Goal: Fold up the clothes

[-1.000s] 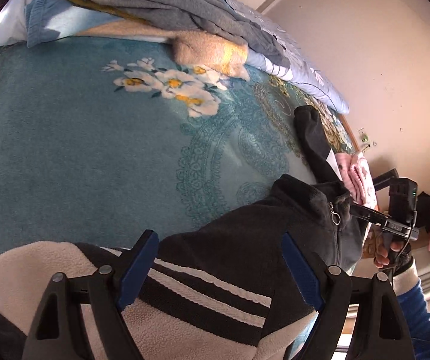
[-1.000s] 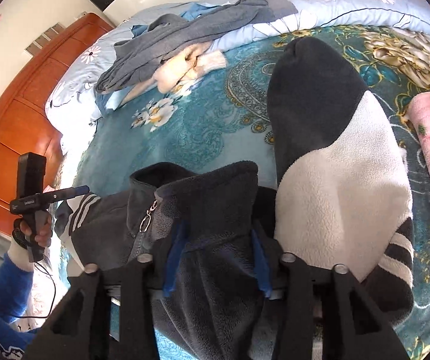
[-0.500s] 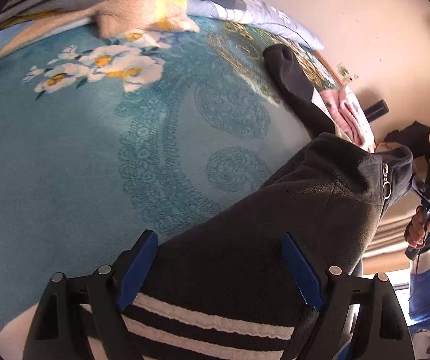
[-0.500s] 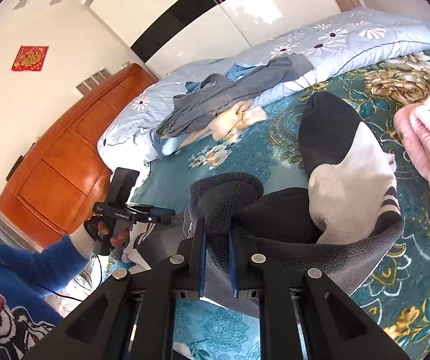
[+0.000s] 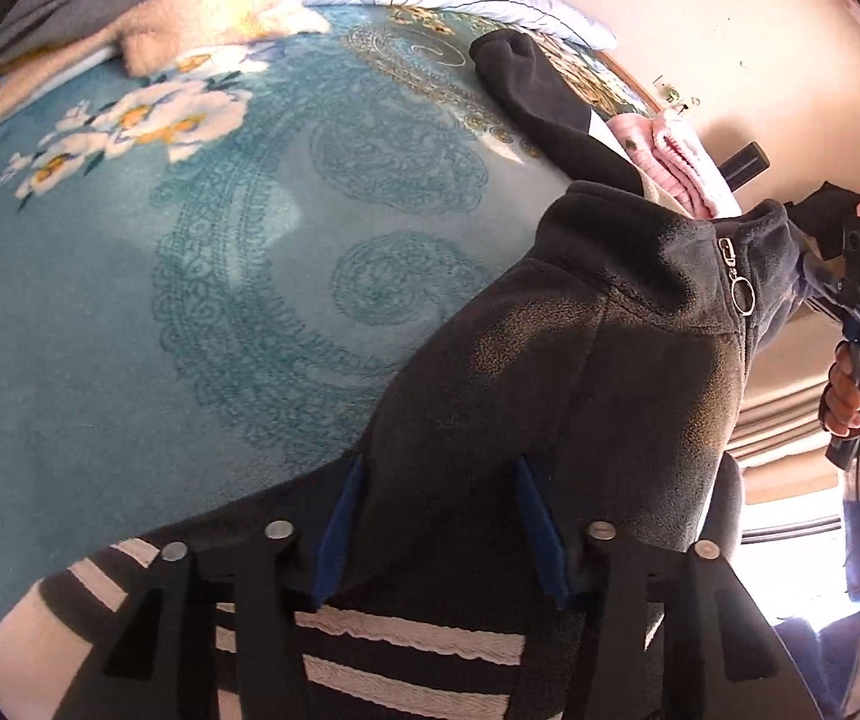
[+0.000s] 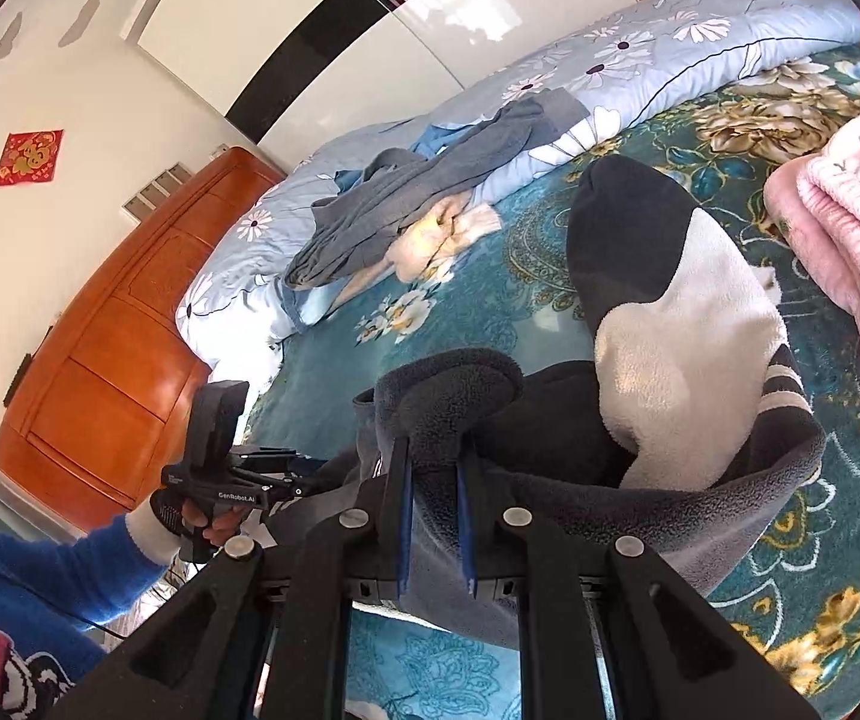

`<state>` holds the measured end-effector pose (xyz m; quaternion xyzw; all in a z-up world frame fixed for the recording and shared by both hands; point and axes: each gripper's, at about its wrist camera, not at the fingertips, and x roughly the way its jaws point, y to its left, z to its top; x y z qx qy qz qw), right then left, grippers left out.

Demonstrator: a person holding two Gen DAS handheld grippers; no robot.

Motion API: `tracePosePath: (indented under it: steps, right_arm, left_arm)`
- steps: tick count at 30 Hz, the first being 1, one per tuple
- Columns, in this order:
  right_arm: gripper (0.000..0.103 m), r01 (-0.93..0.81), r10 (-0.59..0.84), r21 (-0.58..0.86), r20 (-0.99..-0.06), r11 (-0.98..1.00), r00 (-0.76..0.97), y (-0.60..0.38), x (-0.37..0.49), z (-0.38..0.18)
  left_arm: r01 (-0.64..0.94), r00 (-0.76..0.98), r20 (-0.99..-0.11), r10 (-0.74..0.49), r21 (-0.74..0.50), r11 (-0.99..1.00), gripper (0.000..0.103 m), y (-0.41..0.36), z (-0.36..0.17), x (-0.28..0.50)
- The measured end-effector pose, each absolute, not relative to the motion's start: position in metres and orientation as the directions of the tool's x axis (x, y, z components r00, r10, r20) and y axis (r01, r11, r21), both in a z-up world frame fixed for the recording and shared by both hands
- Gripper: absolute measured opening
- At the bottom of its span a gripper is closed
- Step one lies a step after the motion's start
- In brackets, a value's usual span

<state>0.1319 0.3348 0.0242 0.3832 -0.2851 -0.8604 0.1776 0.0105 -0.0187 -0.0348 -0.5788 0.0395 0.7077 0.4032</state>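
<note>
A black and cream fleece jacket (image 5: pixel 580 372) with white stripes and a front zip hangs lifted above the teal blanket. My left gripper (image 5: pixel 439 477) is closing around its dark shoulder fabric, with the blue pads against the cloth. My right gripper (image 6: pixel 434 468) is shut on the jacket's collar (image 6: pixel 448 396). The jacket's sleeve (image 6: pixel 670 300), black at the cuff and cream further in, lies across the blanket. The right gripper also shows in the left wrist view (image 5: pixel 814 282), at the collar.
A teal floral blanket (image 5: pixel 189 276) covers the bed. A heap of grey and cream clothes (image 6: pixel 405 210) lies by the pale blue quilt (image 6: pixel 640 60). A folded pink garment (image 6: pixel 850 228) sits at the right. An orange wooden headboard (image 6: pixel 111 348) stands at the left.
Both grippers lifted the jacket off the blanket. The left gripper's jaws narrowed onto the dark fabric. The right gripper closed tight on the collar and rose.
</note>
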Motion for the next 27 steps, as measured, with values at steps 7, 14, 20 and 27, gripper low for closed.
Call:
tracePosePath:
  steps: [7, 14, 20, 27]
  right_arm:
    - [0.013, 0.083, -0.512, 0.625, -0.547, -0.776, -0.662, 0.332, 0.13, 0.034]
    - [0.013, 0.152, -0.511, 0.597, -0.495, -0.788, -0.703, 0.319, 0.085, 0.073]
    - [0.013, 0.181, -0.48, 0.542, -0.482, -0.821, -0.733, 0.299, 0.001, 0.112]
    - [0.008, 0.155, -0.493, 0.573, -0.498, -0.805, -0.714, 0.288, -0.087, 0.111]
  left_arm:
    - [-0.549, -0.203, -0.789, 0.58, -0.399, -0.735, 0.011, -0.048, 0.002, 0.017]
    - [-0.495, -0.449, -0.683, 0.576, -0.347, -0.797, 0.011, -0.082, 0.069, 0.002]
    - [-0.423, -0.633, -0.619, 0.465, -0.227, -0.877, 0.0, -0.108, 0.123, -0.036]
    - [-0.332, -0.602, -0.645, 0.47, -0.333, -0.882, 0.001, -0.127, 0.113, -0.105]
